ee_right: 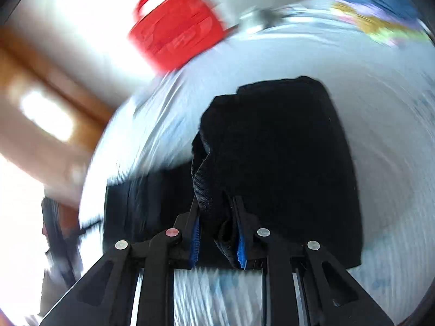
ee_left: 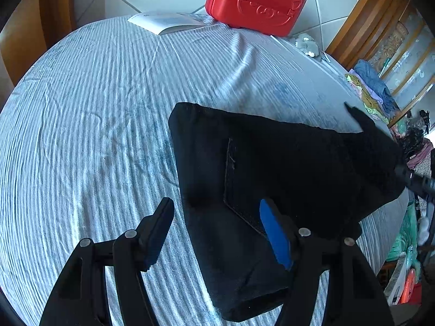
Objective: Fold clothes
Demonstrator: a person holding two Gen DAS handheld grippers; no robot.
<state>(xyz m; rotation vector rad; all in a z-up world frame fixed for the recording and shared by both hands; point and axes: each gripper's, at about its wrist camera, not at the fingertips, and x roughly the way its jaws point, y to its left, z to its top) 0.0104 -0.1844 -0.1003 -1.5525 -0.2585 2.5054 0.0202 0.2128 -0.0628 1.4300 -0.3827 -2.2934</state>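
Black trousers point(ee_left: 272, 179) lie partly folded on the striped blue-white bed sheet point(ee_left: 95, 122), a back pocket showing. My left gripper point(ee_left: 217, 209) hangs open just above the near left edge of the trousers; one finger is over the sheet, the other over the cloth, nothing between them. At the right edge of that view, the other gripper's dark arm point(ee_left: 413, 179) holds a raised corner of the cloth. In the blurred right wrist view, my right gripper point(ee_right: 216, 203) is shut on a lifted fold of the black trousers point(ee_right: 285, 149).
A red plastic case point(ee_left: 255, 2) and an open booklet point(ee_left: 168, 23) sit at the far edge of the bed. A grey soft toy point(ee_left: 307, 44) and a pile of coloured clothes point(ee_left: 372, 92) lie at the right side. Wooden furniture point(ee_left: 386, 27) stands behind.
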